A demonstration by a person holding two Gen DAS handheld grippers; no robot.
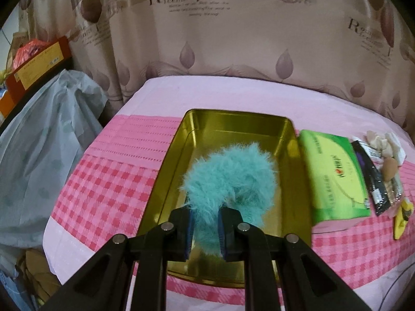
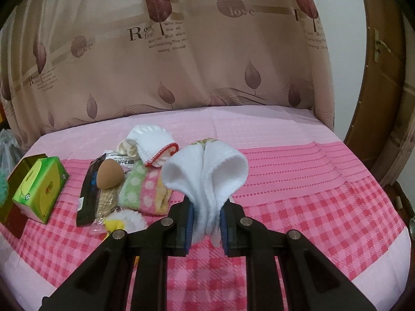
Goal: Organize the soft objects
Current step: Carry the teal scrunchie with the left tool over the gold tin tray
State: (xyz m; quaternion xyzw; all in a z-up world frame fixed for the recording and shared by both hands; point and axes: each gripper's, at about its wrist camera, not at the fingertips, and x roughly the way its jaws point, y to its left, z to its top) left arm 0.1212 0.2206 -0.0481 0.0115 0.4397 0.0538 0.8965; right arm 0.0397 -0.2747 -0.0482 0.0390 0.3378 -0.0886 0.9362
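Left gripper (image 1: 205, 229) — clamped on a teal furry scrunchie (image 1: 230, 178), held over the gold metal tin (image 1: 179, 153) on the pink checked cloth (image 1: 103, 189).
Right gripper (image 2: 206, 229) — clamped on a folded white sock (image 2: 207, 178), possibly a small towel, raised above the cloth, right of the green tissue pack (image 2: 39, 189) and brown makeup sponge (image 2: 109, 174).

Curtain (image 2: 207, 59) print: "love", large "R", possibly "Romantic feeling"; green tissue pack (image 1: 334, 176) lettering unreadable.

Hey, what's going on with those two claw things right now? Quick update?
Left gripper shut on teal fluffy scrunchie, over the gold tin. Right gripper shut on white sock, above the bedcover. Nothing blocking the tin.
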